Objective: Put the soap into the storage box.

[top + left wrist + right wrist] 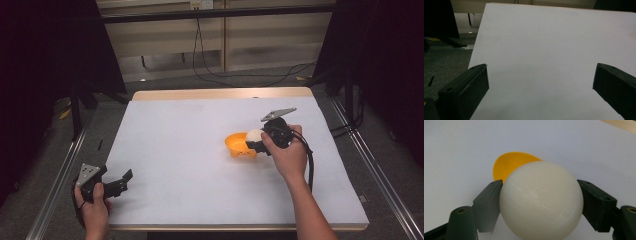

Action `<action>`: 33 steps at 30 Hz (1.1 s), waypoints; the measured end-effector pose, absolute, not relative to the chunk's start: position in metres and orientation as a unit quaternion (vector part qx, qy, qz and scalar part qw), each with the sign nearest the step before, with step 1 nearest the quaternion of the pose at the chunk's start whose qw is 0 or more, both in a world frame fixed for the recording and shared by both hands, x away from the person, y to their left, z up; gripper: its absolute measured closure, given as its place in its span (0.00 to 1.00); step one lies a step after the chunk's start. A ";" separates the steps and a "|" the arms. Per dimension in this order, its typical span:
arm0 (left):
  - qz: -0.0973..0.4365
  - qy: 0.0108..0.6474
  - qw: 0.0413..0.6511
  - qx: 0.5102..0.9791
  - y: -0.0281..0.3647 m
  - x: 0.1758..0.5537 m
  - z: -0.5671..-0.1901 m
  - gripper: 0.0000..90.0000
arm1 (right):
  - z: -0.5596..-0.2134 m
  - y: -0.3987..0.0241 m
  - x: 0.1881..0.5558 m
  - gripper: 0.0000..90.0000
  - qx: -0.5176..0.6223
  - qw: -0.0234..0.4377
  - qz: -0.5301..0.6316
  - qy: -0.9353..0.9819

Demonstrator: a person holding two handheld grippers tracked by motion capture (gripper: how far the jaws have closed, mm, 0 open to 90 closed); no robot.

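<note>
The right tongs [256, 142] grasp a smooth cream-white ball [541, 200] just above the small orange plastic bowl [235, 145]. The left tongs [122, 181] stand released over the white table [190, 170].

The ball [541, 200] was cream-white, the bowl [236, 145] orange, the bench [200, 150] plain white, and both tools' jaws black.
</note>
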State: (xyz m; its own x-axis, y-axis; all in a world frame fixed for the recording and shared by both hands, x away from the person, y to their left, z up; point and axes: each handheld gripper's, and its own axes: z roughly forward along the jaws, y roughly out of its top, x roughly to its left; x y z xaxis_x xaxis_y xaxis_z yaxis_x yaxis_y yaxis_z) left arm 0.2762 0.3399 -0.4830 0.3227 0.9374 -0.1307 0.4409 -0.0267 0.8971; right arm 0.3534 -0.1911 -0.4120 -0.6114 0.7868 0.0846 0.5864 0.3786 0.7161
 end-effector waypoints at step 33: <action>0.265 0.518 0.468 0.665 0.340 0.276 -0.483 0.00 | -0.421 -0.171 0.367 0.26 0.412 0.134 0.363 0.825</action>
State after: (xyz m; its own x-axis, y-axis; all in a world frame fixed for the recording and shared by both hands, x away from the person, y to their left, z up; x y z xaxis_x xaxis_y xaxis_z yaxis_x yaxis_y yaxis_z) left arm 0.2762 0.3403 -0.4830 0.3240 0.9367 -0.1330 0.4412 -0.0252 0.8971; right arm 0.3669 -0.1711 -0.4205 -0.6254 0.7764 0.0774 0.5823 0.3983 0.7087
